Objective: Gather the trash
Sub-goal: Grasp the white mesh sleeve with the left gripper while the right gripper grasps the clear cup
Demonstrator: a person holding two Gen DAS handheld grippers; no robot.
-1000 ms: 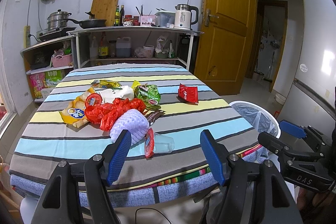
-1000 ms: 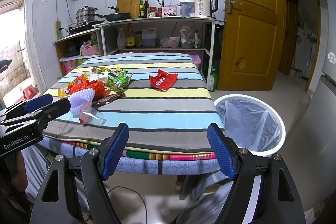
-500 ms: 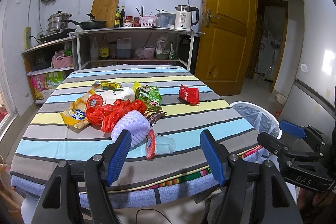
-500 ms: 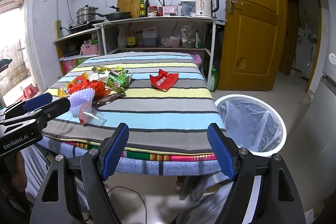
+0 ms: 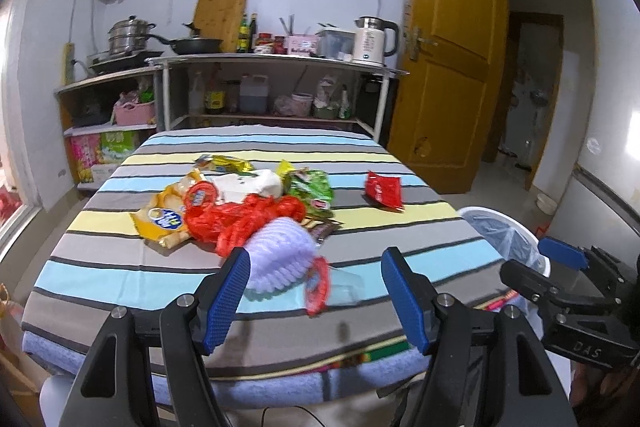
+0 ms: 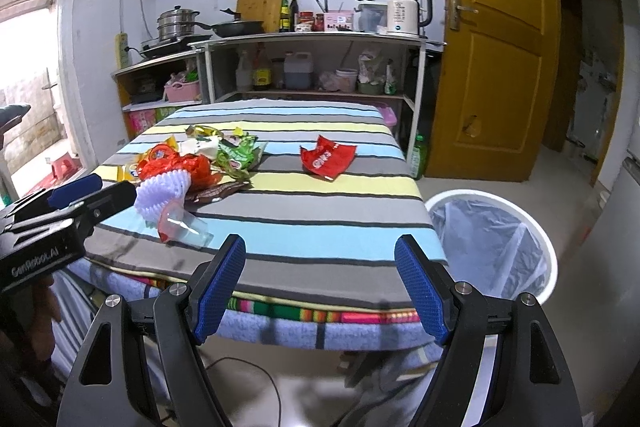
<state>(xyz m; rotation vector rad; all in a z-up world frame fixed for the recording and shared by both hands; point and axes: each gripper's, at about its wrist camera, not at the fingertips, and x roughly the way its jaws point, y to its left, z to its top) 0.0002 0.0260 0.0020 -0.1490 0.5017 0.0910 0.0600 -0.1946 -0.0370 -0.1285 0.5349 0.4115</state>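
Striped tablecloth (image 5: pixel 120 279) in grey, sky blue and pale yellow, with black lines. Red snack wrapper (image 6: pixel 327 158) centre frame, green one (image 6: pixel 237 155) left, lavender foam net (image 5: pixel 282 253), white bin (image 6: pixel 546 259), blue gripper pads (image 6: pixel 218 291).

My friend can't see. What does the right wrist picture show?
An open blue-tipped tool points at a striped table with a heap of wrappers and one red wrapper apart. A white lined bin stands beside the table.

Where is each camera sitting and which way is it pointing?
Left wrist: on the left claw, open, facing the trash pile; the right claw shows at right.
Right wrist: on the right claw, open, facing the table edge and bin; the left claw shows at left.
Shared: striped table, plastic cup, red wrapper.
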